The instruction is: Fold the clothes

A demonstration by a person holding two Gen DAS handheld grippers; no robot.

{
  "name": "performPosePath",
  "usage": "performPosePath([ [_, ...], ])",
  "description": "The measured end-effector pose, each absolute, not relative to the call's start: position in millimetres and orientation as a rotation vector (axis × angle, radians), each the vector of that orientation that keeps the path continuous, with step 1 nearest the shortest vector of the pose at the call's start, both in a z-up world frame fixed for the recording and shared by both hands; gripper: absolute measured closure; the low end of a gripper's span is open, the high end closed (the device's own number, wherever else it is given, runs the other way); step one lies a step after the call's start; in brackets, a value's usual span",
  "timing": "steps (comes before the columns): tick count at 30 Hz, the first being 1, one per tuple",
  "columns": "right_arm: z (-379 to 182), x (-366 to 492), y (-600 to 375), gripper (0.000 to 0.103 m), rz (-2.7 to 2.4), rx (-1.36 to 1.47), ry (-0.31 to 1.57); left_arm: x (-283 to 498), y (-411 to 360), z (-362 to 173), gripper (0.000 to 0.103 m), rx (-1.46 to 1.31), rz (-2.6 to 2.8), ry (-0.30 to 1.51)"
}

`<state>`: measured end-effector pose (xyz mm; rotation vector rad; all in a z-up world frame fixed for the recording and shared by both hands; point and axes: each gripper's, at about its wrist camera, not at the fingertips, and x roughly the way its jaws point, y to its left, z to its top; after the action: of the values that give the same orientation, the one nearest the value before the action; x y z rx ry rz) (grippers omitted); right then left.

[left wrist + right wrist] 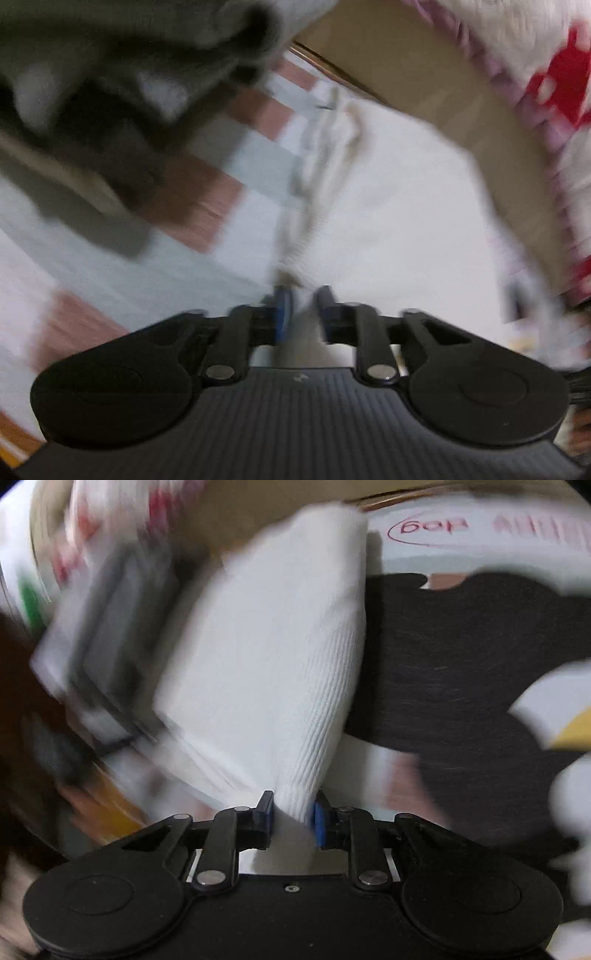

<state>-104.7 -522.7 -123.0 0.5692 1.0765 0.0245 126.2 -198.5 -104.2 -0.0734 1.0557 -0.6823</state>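
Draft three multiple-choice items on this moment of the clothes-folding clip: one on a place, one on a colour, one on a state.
1. Where does the white ribbed garment sit relative to the right gripper?
A. Pinched between its fingers
B. Lying far off on the floor
C. Draped over the camera body

2. What colour are the pads on the right gripper's fingers?
A. Red
B. Blue
C. Yellow

3. What is the state of the left gripper?
A. Wide open over a bare surface
B. Closed on a wooden block
C. Closed on pale cloth

Answers:
1. A, the ribbed fabric narrows to a point clamped between the two fingers.
2. B, blue faces show on either side of the fabric.
3. C, a pale bunched strip runs down into the narrow gap between the fingers, though the view is blurred.
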Motion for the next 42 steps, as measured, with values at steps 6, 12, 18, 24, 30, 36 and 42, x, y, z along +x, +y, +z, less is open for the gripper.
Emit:
performPosePath([
  [6, -96.2, -105.3, -520.3, 0.055, 0.012, 0.458, 0.963, 108.1, -207.9, -73.4, 0.065, 0.084, -0.673, 0.807],
  [12, -101.7, -73.5, -581.1, 0.036, -0.046, 0.652, 0.818, 131.0, -226.7, -83.4, 0.048, -0.057, -0.786, 0.832],
  [18, -111.5, -37.1, -623.4, 0.036, -0.054, 0.750, 0.762, 165.8, -248.6, -116.8, 0.045, -0.050, -0.723, 0.952],
  [24, -117.7, -9.6, -631.5, 0.036, -0.013, 0.659, 0.823, 161.2, -248.6, -118.3, 0.046, -0.034, -0.737, 0.918],
  [30, -138.9, 19.2, -636.7, 0.033, -0.006, 0.709, 0.802, 169.6, -242.7, -126.9, 0.077, -0.268, -0.866, 1.044],
  [36, -144.5, 48.1, -620.4, 0.068, 0.005, 0.671, 0.726, 131.7, -261.9, -105.4, 0.090, 0.015, -0.884, 0.824],
  [42, -90.0, 22.5, -582.5, 0.072, -0.016, 0.362, 0.609, 110.0, -262.9, -77.9, 0.090, 0.059, -0.919, 0.719],
])
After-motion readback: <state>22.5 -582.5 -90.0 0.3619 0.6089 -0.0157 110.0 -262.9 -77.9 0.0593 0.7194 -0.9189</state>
